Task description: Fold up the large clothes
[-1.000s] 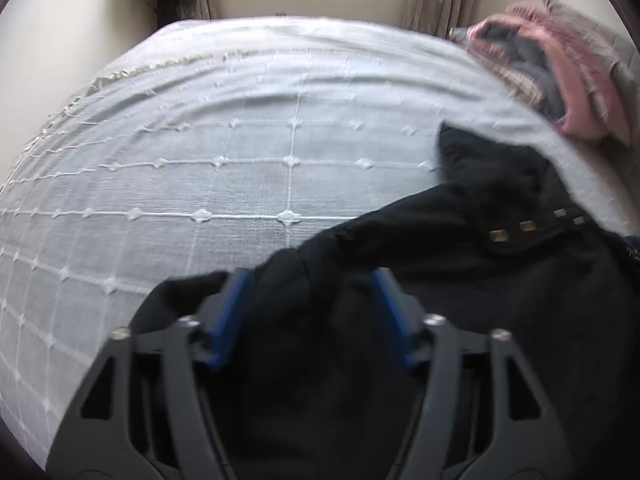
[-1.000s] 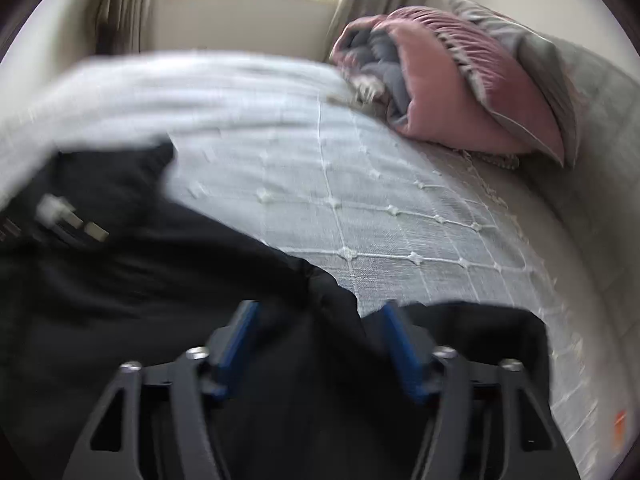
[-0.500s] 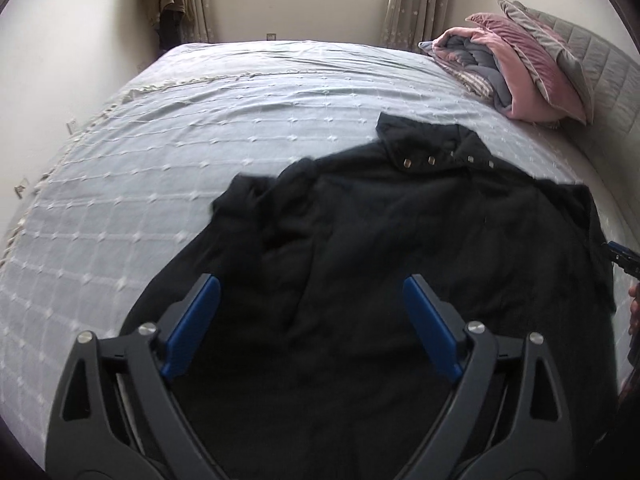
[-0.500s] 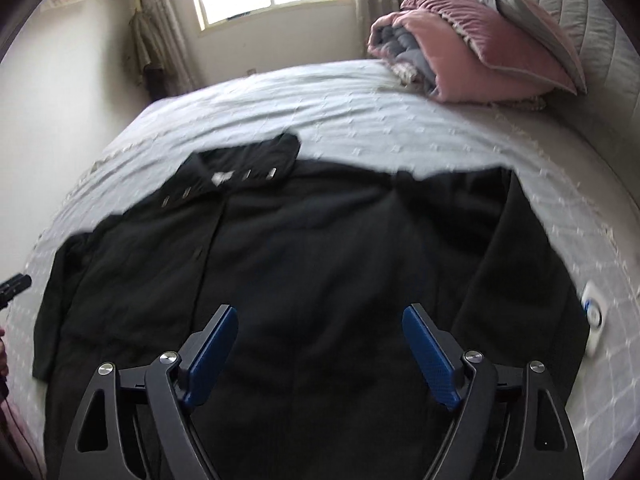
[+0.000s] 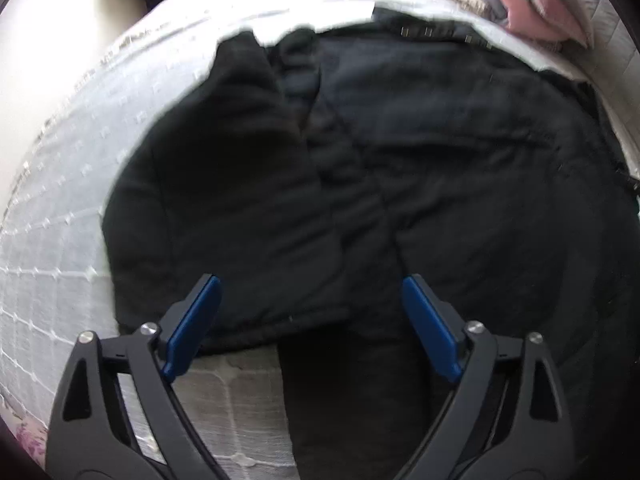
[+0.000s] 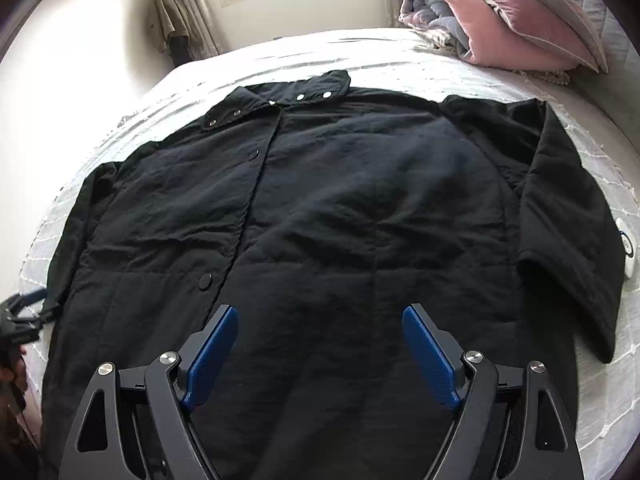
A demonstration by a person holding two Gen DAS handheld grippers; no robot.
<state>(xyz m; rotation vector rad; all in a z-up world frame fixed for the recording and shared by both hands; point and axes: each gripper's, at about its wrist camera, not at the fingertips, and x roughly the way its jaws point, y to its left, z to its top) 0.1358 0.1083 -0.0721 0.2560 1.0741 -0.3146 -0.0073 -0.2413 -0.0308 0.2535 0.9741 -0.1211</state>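
**Right wrist view: black coat spread flat on a bed, both grippers open and empty**

Right wrist view: a black coat (image 6: 340,208) lies front-up across a pale grey bedspread (image 6: 400,52), filling most of the frame. Its collar (image 6: 280,100), with metal snaps, points toward the top centre. One sleeve (image 6: 568,216) runs down the right side of the frame; its cuff ends at the lower right, with a strip of bare bedspread beyond it. A small white device (image 6: 628,252) lies at the right edge, just beside that sleeve. The right gripper (image 6: 320,348) sits at the bottom centre, its blue fingers (image 6: 430,356) spread wide over the coat's lower front, holding nothing. At the far left edge, part of the left gripper (image 6: 22,316) shows close to the other cuff, mostly cut off.

Open bedspread shows above the collar, up to a window at the top. A folded pink and grey quilt (image 6: 500,28) is piled in the upper right.

In the left wrist view the picture is blurred. The left gripper (image 5: 312,320) is wide open and empty at the bottom centre, above the coat's (image 5: 360,180) hem edge, where bedspread (image 5: 60,240) shows beneath. A sleeve (image 5: 240,92) lies folded in over the coat's body at centre left. Clear bedspread fills the left side. The coat's right side runs out of frame.
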